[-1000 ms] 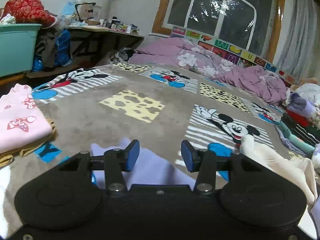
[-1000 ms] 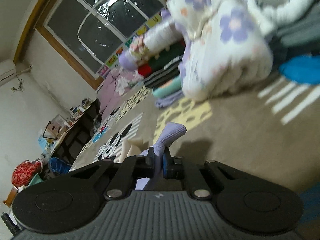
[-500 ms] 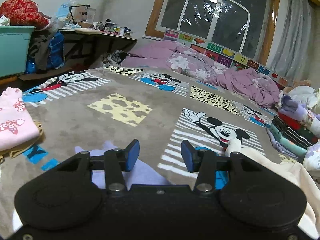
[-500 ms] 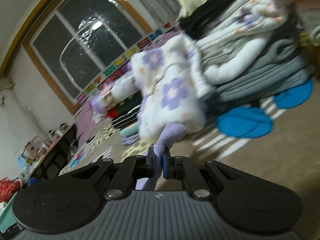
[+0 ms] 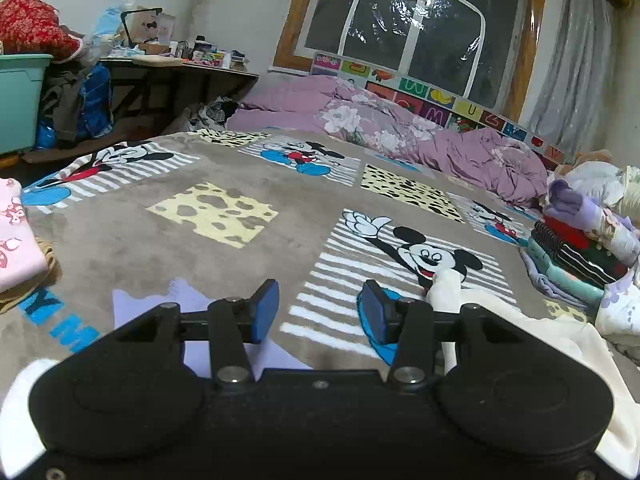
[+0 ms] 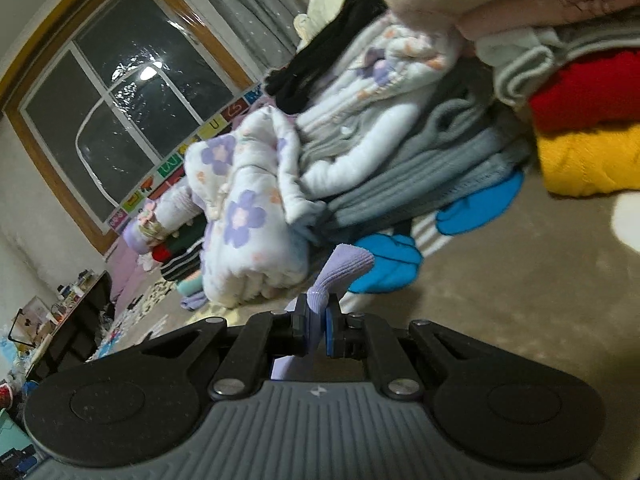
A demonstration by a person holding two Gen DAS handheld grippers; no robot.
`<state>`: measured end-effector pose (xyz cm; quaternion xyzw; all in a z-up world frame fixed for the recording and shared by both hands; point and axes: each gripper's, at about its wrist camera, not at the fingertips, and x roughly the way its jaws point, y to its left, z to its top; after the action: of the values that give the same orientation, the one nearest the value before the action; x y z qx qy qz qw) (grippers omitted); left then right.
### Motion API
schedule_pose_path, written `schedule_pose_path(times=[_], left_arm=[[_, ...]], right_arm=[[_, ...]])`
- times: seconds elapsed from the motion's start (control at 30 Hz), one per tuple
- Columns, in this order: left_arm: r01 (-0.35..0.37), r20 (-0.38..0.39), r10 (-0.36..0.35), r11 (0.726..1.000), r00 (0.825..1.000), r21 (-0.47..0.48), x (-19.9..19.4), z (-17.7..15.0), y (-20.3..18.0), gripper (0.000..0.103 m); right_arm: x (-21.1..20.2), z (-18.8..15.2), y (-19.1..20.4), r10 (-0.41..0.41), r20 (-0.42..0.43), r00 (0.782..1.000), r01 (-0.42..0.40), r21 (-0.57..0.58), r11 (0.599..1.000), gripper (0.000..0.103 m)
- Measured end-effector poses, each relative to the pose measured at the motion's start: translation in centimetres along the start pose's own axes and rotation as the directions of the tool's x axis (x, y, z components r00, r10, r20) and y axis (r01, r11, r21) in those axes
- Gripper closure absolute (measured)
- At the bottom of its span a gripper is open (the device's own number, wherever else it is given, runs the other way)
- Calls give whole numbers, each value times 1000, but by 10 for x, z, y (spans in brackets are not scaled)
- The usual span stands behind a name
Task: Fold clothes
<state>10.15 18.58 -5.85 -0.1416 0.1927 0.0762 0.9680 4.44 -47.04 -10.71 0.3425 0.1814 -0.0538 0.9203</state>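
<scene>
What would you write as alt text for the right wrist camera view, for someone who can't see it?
The right gripper is shut on a lavender sleeve cuff, held just above a tan blanket. Close ahead is a tall pile of folded clothes, with a white garment printed with purple flowers at its front. A dark window shows behind on the left.

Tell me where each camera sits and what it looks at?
Left wrist: on the left gripper, facing across the cartoon blanket to the window; open jaws show.
Right wrist: on the right gripper, tilted, facing stacked clothes; jaws shut on a lilac garment.
Both show the window and blanket.
</scene>
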Motion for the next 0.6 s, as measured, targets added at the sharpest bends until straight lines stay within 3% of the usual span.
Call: schedule_pose_path(times=[0.13,0.27,0.4,0.53,0.6], left_arm=[[0,-1,0,1000,1000,2,0,-1,-1,58],[3,-2,-3,1000,1000,4,0,-1,-2,58],[5,0,-5,1000,1000,-1,0,0,0,58],[10,-1,-10,1000,1000,1,1,0,-1,58],[15,-2,-15,1000,1000,6,2,0,-3,58]], right_arm=[[3,-5,-6,-25,-14,1000,25,1,1000,94],[16,-9,-13,-126,-65,990,124,-34,992,87],[15,-5,-19,-184,-37,982,182,-45,982,77],[5,2,-15,-251,20,968,252,-71,965,76],[-1,0,-5,-220,38,975,223,-106,969,76]])
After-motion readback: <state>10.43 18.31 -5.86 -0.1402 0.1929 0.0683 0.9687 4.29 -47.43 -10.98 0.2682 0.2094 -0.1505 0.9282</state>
